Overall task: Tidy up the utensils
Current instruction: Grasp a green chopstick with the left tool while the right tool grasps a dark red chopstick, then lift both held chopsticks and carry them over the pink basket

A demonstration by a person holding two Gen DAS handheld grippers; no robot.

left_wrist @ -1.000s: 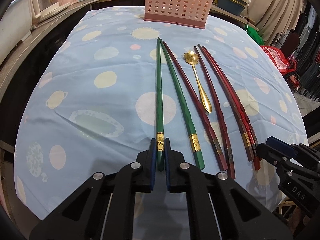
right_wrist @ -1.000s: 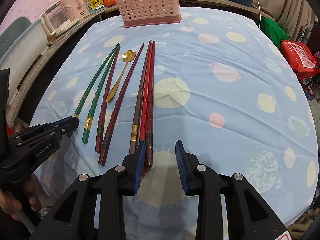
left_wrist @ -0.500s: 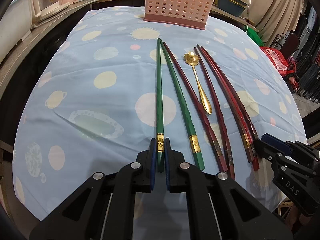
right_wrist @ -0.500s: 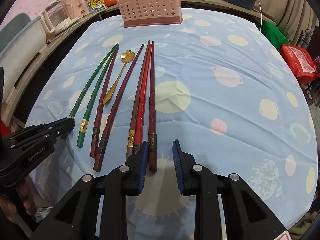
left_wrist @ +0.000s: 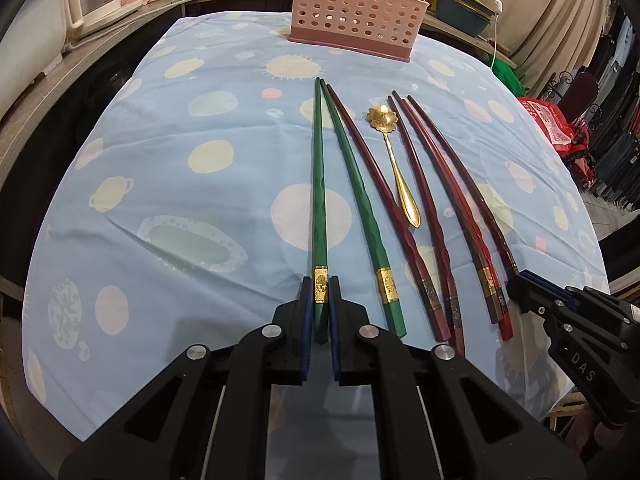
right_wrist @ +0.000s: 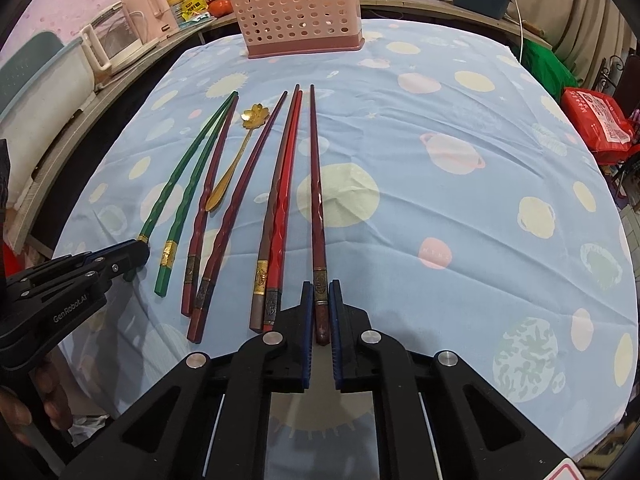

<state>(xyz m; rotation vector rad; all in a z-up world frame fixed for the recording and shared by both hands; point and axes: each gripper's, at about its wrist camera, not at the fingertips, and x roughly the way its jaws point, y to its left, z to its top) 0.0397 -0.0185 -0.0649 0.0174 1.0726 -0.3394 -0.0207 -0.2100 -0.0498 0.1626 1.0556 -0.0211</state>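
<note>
Several long chopsticks and a gold flower spoon (left_wrist: pixel 394 164) lie in a row on the blue tablecloth. My left gripper (left_wrist: pixel 320 284) is shut on the thick end of the leftmost green chopstick (left_wrist: pixel 319 200), which lies flat on the cloth. My right gripper (right_wrist: pixel 320 288) is shut on the thick end of the rightmost dark red chopstick (right_wrist: pixel 316 184), now set apart from the others. The second green chopstick (left_wrist: pixel 360 208) and the other red and brown chopsticks (right_wrist: pixel 280 200) lie between the two grippers. The pink perforated utensil basket (left_wrist: pixel 356 4) stands at the table's far edge.
A counter with a white appliance (right_wrist: pixel 124 36), bottles and a tomato runs behind and to the left. A red bag (right_wrist: pixel 596 120) and green cloth lie beyond the table's right side. The table's near edge is just under both grippers.
My right gripper has closed from open onto the rightmost dark red chopstick, which shifted right away from the red pair. My left gripper stays shut on the green chopstick.
</note>
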